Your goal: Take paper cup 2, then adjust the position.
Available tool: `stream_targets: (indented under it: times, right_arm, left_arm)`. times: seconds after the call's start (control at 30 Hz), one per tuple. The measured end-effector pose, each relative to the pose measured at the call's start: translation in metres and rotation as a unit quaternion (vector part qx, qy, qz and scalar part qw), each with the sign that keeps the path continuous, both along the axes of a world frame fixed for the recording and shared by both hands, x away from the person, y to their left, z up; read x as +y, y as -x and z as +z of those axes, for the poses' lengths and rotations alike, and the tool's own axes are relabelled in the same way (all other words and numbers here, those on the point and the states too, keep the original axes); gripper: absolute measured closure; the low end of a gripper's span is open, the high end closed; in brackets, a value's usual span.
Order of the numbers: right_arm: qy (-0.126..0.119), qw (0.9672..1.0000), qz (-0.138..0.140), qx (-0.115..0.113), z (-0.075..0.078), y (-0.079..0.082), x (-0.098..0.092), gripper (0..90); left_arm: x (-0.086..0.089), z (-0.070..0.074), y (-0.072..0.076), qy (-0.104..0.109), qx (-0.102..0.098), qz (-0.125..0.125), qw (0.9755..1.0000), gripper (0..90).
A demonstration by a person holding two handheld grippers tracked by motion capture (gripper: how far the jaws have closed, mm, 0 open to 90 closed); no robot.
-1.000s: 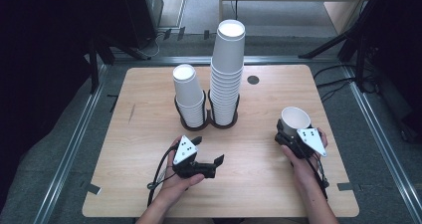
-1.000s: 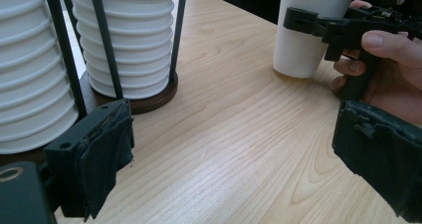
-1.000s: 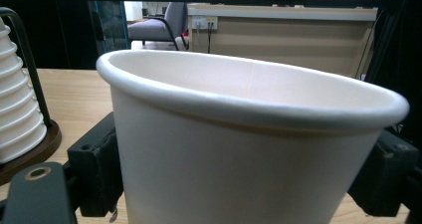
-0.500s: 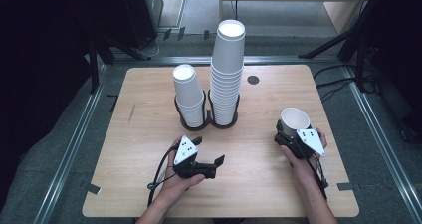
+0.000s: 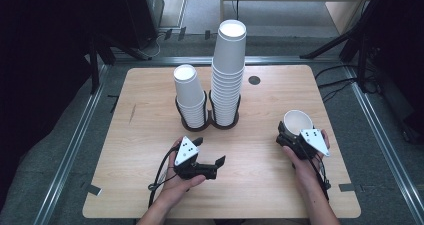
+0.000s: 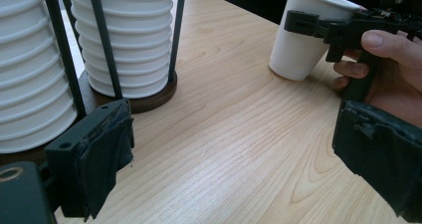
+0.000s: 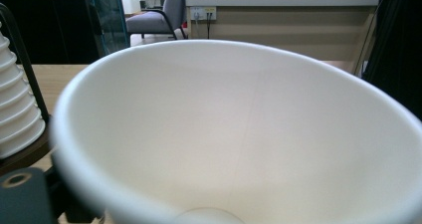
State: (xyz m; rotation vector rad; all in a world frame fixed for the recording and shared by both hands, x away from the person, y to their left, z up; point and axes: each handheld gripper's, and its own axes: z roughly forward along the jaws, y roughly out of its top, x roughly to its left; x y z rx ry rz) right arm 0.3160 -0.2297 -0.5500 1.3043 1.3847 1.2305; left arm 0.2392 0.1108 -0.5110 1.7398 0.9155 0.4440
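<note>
A single white paper cup (image 5: 298, 121) stands mouth up on the right side of the wooden table (image 5: 150, 135). My right gripper (image 5: 284, 135) sits at the cup's near rim. Its jaws have just been opening, and the cup wall is still between them without being squeezed. In the left gripper view the cup (image 6: 303, 40) rests on the table with the right gripper (image 6: 323, 27) across its rim. The cup's inside (image 7: 239, 134) looms close in the right gripper view. My left gripper (image 5: 209, 151) lies near the front middle of the table, open, with nothing between its jaws (image 6: 236, 114).
Two stacks of white cups stand in black wire holders at the table's middle back: a short stack (image 5: 189, 95) and a taller one (image 5: 228, 70), also close at left (image 6: 124, 40). A dark round hole (image 5: 254, 80) marks the back right. Metal rails (image 5: 75, 145) flank the table.
</note>
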Motion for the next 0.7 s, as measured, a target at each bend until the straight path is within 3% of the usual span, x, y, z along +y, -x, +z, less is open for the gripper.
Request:
stream_targets:
  times: [0.2, 0.43, 0.7]
  right_arm:
    - [0.004, 0.9999, 0.013, 0.003, 0.0, 0.0, -0.001, 0.0]
    - [0.008, 0.9992, 0.037, 0.011, 0.004, 0.003, 0.003, 0.0]
    - [0.019, 0.9989, 0.043, 0.005, 0.014, 0.01, 0.004, 0.0]
  left_arm:
    - [0.0, 0.0, 0.0, 0.001, 0.0, 0.0, 1.0, 3.0]
    - [0.002, 0.001, 0.0, 0.002, -0.001, 0.001, 1.0, 3.0]
    - [0.004, 0.003, -0.001, 0.005, -0.002, 0.006, 1.0, 3.0]
